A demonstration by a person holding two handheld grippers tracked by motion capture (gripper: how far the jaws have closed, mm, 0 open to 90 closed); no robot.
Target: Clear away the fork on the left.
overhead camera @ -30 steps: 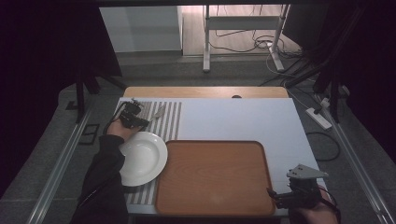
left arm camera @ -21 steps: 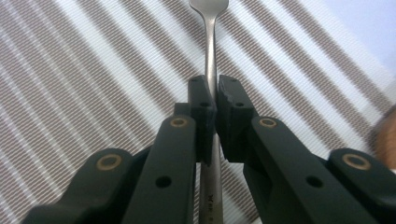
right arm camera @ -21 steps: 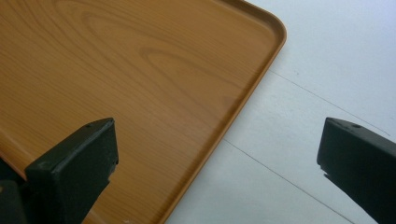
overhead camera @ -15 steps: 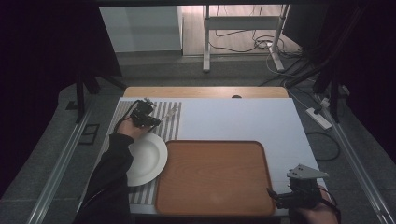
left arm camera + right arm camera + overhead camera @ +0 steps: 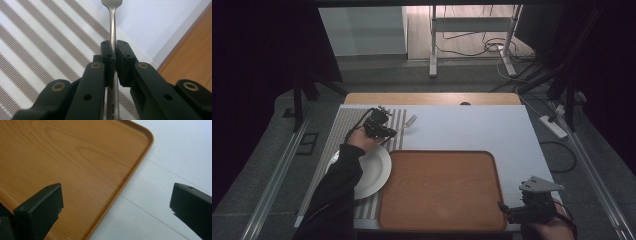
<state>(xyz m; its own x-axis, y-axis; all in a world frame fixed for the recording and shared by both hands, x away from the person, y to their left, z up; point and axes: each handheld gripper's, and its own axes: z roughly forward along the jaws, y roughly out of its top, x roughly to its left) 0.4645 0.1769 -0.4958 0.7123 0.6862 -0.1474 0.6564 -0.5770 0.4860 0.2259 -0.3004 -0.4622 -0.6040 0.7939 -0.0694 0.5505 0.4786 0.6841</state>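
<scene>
The left gripper (image 5: 388, 132) sits over the striped placemat (image 5: 343, 125) at the far left of the table (image 5: 492, 130), and its jaws are pinched tight on the handle of a fork (image 5: 113, 40) — in the left gripper view the thin metal stem runs straight up between the two black pads, the neck and the base of the prongs reaching past the tips toward the pale tabletop. From the high view the fork's (image 5: 410, 121) prongs stick out to the right of that gripper, just off the mat's edge. A white plate (image 5: 374, 172) lies near the person's side of the mat, partly under the left sleeve (image 5: 334, 190), touching the left rim of a wooden tray (image 5: 442, 190) that takes up the middle of the table. The right gripper (image 5: 507, 212) rests low at the near right corner, just beside the tray's right edge (image 5: 125, 177); its jaws stand wide apart with nothing between them — one over the wood, the other over the bare white surface.
</scene>
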